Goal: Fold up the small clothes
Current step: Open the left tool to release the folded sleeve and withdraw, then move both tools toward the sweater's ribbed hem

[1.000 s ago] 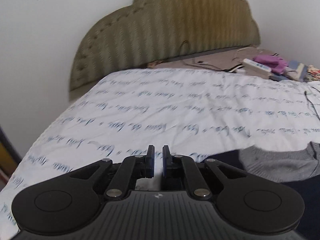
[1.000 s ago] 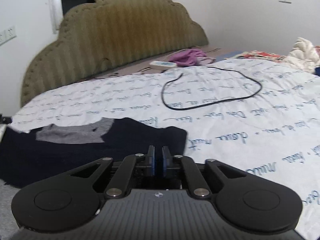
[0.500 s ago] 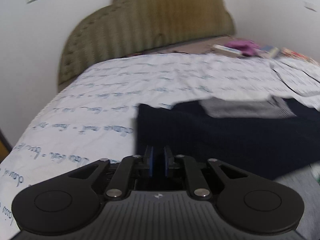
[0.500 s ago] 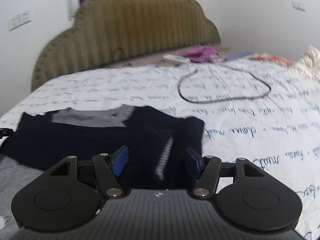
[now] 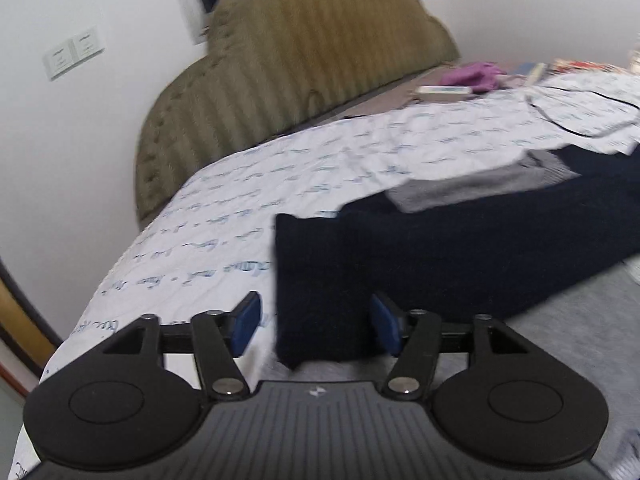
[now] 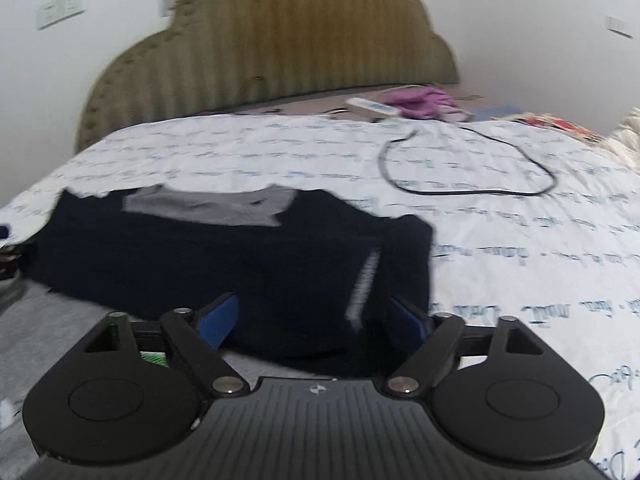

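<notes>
My left hand-held gripper (image 5: 316, 322) and right hand-held gripper (image 6: 314, 320) are open over the soft, floppy dark sweater (image 6: 224, 264); I'd pinch its near corners.

olive headboard (image 6: 280, 52) | black cable (image 6: 472, 184) on printed sheet (image 6: 520, 248) | purple cloth (image 6: 420, 100) beside white remote (image 6: 372, 108)

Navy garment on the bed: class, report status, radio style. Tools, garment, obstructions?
Left tool open, right tool open, both empty. Navy garment flat on bedsheet, grey collar away from tools. Black cable beyond garment, not touching.
</notes>
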`<state>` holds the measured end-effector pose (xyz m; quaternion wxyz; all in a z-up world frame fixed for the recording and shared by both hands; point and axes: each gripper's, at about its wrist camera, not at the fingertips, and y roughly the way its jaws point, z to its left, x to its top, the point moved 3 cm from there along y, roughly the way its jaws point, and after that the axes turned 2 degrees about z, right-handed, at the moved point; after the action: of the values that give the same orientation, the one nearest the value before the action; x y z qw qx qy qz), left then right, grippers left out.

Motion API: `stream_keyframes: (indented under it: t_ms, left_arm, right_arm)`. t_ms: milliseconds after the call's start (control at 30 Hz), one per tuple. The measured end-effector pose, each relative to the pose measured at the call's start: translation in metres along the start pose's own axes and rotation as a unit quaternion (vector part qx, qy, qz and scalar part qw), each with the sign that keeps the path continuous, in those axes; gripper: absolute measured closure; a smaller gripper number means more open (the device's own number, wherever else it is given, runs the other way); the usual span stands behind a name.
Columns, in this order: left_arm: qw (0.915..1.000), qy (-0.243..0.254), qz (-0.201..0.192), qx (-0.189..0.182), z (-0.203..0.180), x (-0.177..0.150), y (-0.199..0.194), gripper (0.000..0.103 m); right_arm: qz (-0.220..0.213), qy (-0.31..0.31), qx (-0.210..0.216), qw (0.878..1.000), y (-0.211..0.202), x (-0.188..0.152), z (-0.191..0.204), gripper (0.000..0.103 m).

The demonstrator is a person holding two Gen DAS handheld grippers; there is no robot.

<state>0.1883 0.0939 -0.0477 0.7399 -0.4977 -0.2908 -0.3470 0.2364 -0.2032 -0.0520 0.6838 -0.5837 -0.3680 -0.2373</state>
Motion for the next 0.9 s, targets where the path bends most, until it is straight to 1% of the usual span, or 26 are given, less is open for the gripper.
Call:
stream_keyframes:
  t_ms: [33,100,133,167,233,300,367,433,533,633,800,833,900]
  left_arm:
    - [0.9999,0.013,0.004,-0.004,-0.005,-0.003,-0.002,0.028]
    - [0.9991,0.037,0.019,0.004,-0.013,-0.010,0.001,0.028]
    - [0.9987,0.041,0.028,0.011,-0.014,-0.013,0.001,0.030]
    - [0.9988,0.035,0.034,0.010,-0.013,-0.016,-0.003,0.030]
    - [0.9991,0.015,0.036,-0.019,-0.010,-0.020,-0.018,0.030]
    - [0.9983,-0.004,0.037,-0.045,-0.008,-0.025,-0.036,0.030]
    - [0.9969,-0.016,0.036,-0.068,-0.008,-0.032,-0.055,0.028]
    - [0.9950,-0.026,0.041,-0.088,-0.010,-0.042,-0.071,0.025]
    - [0.9906,-0.042,0.059,-0.116,-0.016,-0.061,-0.090,0.025]
    - [0.9868,-0.054,0.071,-0.135,-0.025,-0.079,-0.104,0.025]
    - [0.9892,-0.064,0.060,-0.118,-0.030,-0.096,-0.122,0.024]
    - [0.9886,-0.073,0.061,-0.117,-0.028,-0.099,-0.122,0.022]
    - [0.9867,-0.093,0.065,-0.117,-0.022,-0.103,-0.123,0.021]
  right_arm:
    - [0.011,-0.003,0.003,1.000,0.003,-0.001,0.001,0.011]
    - [0.040,-0.011,-0.008,0.999,0.012,-0.007,0.002,0.010]
    - [0.041,-0.014,-0.015,0.999,0.012,-0.008,0.004,0.010]
    - [0.036,-0.015,-0.020,0.999,0.007,-0.008,0.005,0.010]
    - [0.024,-0.014,-0.015,0.999,-0.007,-0.007,0.009,0.006]
    - [0.012,-0.014,0.002,1.000,-0.025,-0.009,0.013,0.003]
    - [0.005,-0.011,0.019,1.000,-0.042,-0.016,0.019,0.002]
    - [0.005,-0.006,0.039,0.999,-0.057,-0.026,0.024,0.002]
    - [0.013,0.004,0.062,0.998,-0.076,-0.040,0.031,0.001]
    - [0.018,0.013,0.078,0.997,-0.090,-0.054,0.041,0.001]
    - [0.025,0.016,0.099,0.995,-0.109,-0.075,0.066,0.000]
    - [0.028,0.011,0.104,0.994,-0.111,-0.080,0.073,0.000]
    - [0.036,-0.006,0.110,0.993,-0.113,-0.088,0.085,0.000]
